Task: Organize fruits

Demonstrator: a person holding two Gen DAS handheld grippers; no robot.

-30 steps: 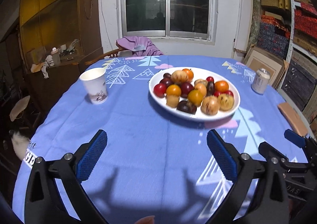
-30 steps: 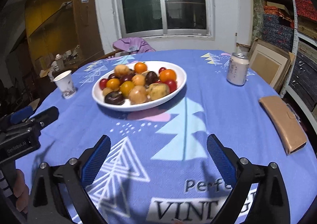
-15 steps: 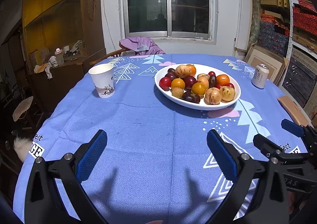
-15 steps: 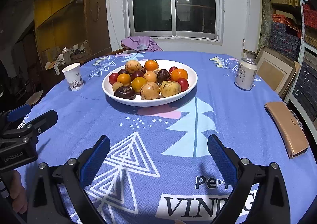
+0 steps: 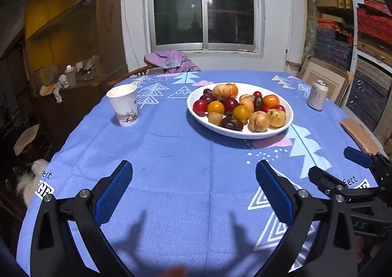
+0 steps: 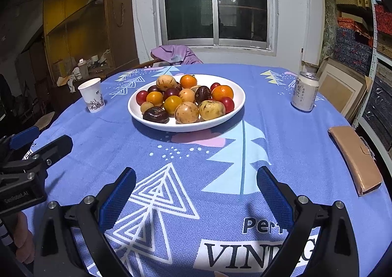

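A white oval plate [image 5: 286,125] [image 6: 235,110] piled with several fruits, orange, red, dark purple and tan, stands in the middle of a round table with a blue patterned cloth. My left gripper [image 5: 193,179] hovers open over the near cloth, well short of the plate, nothing between its blue pads. My right gripper [image 6: 196,184] is open too, empty, over the cloth's printed triangles. Each gripper appears at the edge of the other's view: the right one [image 5: 352,169] and the left one [image 6: 36,144].
A paper cup [image 5: 123,105] [image 6: 91,94] stands left of the plate. A drink can [image 5: 317,95] [image 6: 305,92] stands to the right. A tan wallet [image 6: 355,158] lies near the right table edge. A chair with purple cloth [image 6: 174,54] is behind the table.
Both grippers have drawn back and tilted up, so the plate now looks farther and more of the room shows. Both jaws stayed open.
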